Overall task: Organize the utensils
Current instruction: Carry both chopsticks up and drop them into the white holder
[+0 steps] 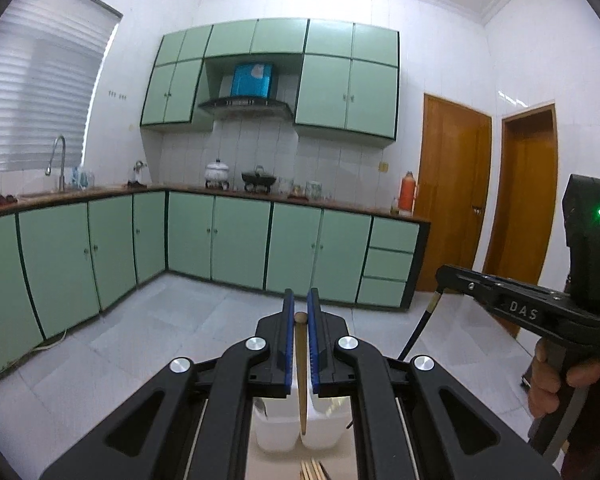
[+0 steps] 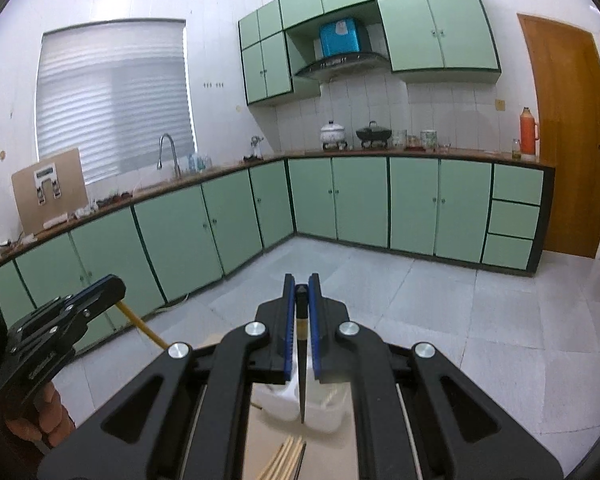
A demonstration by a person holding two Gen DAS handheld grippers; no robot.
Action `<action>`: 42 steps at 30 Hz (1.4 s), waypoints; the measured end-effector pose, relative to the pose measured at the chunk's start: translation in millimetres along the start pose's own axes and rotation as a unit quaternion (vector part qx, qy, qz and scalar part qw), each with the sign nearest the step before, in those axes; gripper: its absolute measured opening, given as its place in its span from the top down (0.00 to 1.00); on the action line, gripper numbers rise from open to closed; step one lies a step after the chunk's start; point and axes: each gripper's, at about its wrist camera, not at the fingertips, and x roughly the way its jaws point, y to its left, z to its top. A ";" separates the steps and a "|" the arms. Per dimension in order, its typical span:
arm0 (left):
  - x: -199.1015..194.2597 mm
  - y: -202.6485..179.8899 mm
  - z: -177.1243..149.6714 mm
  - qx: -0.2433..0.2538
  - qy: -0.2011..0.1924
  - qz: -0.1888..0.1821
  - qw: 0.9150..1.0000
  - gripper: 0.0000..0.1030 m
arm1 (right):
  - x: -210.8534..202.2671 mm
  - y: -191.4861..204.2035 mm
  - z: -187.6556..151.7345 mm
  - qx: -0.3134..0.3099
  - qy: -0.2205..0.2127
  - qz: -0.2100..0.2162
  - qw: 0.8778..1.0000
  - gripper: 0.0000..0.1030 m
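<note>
Wooden chopstick (image 1: 301,376) was pinched between the blue pads of the left gripper (image 1: 301,312), its rounded top poking just above the jaws, tip hanging over the white divided container (image 1: 278,436) on the desk (image 1: 340,464). Right gripper (image 2: 301,300) was clamped on a black chopstick (image 2: 302,376), tip likewise dangling above the same container (image 2: 324,412). More loose chopsticks (image 2: 284,460) lay on the desk nearer the cameras.

Risks, as judged: both sticks were held near the top only, so each could pivot in the pads and swing past the compartment wall; tips could catch the divider and tilt the light container; the two sticks, near each other, could knock together if lowered at once; wrong compartment possible, contents mostly hidden
</note>
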 end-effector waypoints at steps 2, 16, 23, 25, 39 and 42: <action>8.6 0.2 8.2 0.000 -0.009 0.003 1.000 0.94 | 8.8 -1.8 5.8 -0.006 -0.008 -0.011 1.000 0.94; 82.5 -3.5 6.1 0.014 -0.033 0.031 0.999 0.94 | 85.8 -20.6 -36.5 0.000 0.036 -0.036 0.999 0.94; 78.3 -4.0 15.3 0.013 -0.050 0.031 0.998 0.94 | 82.1 -12.5 -38.2 -0.008 0.026 -0.032 0.999 0.94; 82.5 -4.4 11.5 0.012 -0.049 0.032 0.998 0.94 | 82.6 -9.3 -37.9 -0.010 0.024 -0.031 0.999 0.94; 145.1 8.5 -48.8 0.006 0.051 0.042 0.998 0.75 | 106.9 -6.8 -68.0 -0.011 0.074 -0.040 0.996 0.85; 134.7 16.6 -53.8 -0.006 0.062 0.043 0.997 0.66 | 100.9 -9.2 -71.8 -0.004 0.072 -0.040 0.997 0.78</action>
